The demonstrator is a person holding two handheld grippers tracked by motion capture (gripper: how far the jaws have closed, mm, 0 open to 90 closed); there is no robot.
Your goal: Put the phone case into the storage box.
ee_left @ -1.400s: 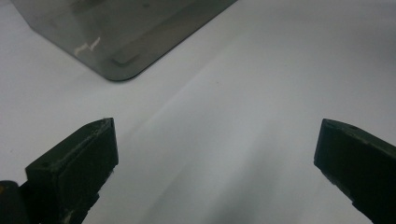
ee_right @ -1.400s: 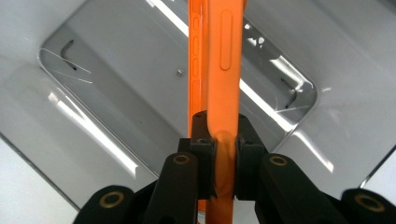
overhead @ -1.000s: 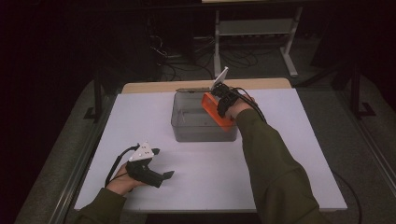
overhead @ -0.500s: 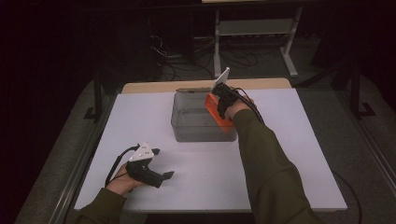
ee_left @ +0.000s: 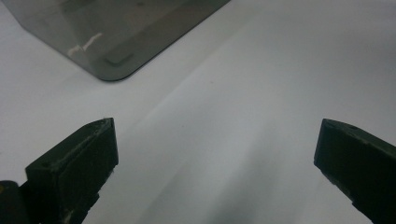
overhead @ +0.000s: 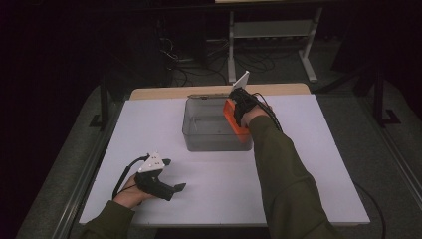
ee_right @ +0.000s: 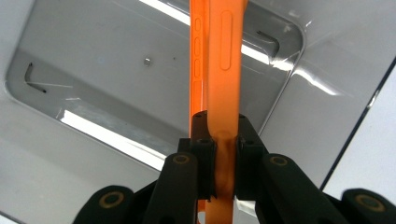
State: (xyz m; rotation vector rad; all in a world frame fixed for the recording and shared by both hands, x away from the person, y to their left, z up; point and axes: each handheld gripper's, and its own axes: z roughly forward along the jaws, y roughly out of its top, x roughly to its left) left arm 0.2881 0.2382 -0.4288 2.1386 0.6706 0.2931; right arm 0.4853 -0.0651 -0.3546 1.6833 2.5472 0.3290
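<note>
A clear grey plastic box stands at the middle of the white table. My right gripper points down over the box's right side and is shut on a thin orange phone case. In the right gripper view the orange case stands edge-on, pinched between the pads of the gripper, with the box's floor below it. My left gripper rests in a hand near the table's front left, open. In the left gripper view its jaws stand wide apart over bare table, a corner of the box ahead.
The table is covered in white; a strip of wood shows along its far edge. Beyond it, on the dark floor, stand a white metal frame and cables. A grey strip runs along the table's left side.
</note>
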